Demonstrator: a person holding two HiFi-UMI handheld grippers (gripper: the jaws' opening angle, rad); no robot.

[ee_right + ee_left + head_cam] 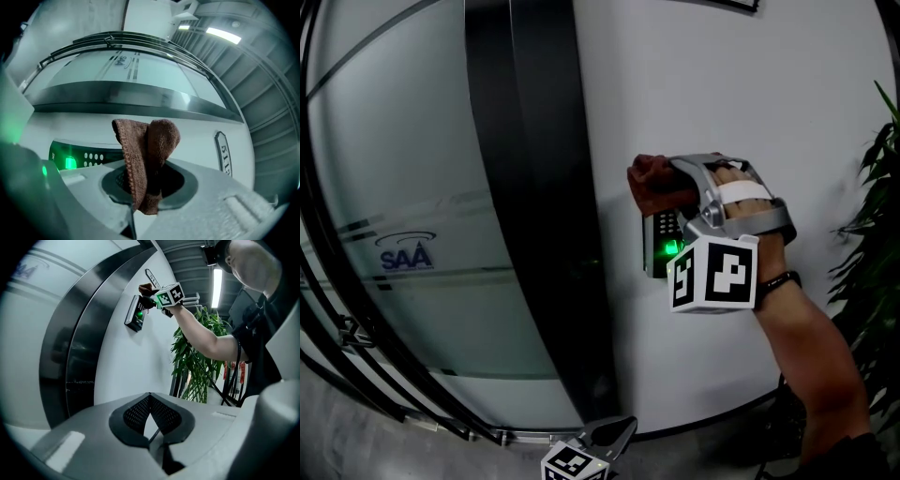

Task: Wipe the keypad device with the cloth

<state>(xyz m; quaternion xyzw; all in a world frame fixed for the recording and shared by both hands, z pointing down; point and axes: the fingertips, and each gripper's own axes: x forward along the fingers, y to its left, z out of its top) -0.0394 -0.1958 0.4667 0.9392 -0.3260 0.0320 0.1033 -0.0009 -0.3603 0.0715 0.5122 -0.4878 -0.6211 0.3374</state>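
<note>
In the head view, the right gripper (680, 192) is raised to a white wall (712, 84), and a bunched brown cloth (652, 183) sticks out of its tips. The keypad device (662, 246) is mounted on the wall just below the cloth, with a green light glowing on its face. The cloth sits at the device's top edge, though contact cannot be judged from here. The left gripper (614, 433) hangs low at the bottom edge, well apart from the device, and a glass door (403, 187) with a dark frame (544, 187) fills the left side. In the left gripper view, the left gripper's (150, 397) jaws are pressed together with nothing between them. Far above, the keypad device (135, 318) shows on the wall with the cloth (146, 288) at its upper end, beside the right gripper (151, 298) and in front of a leafy plant (197, 357). In the right gripper view, the right gripper (143, 183) is clenched on the cloth (147, 154), whose folded end stands up beyond the tips. The keypad device (86, 158) lies just left of and behind the cloth, showing its button rows and green light (70, 162).
</note>
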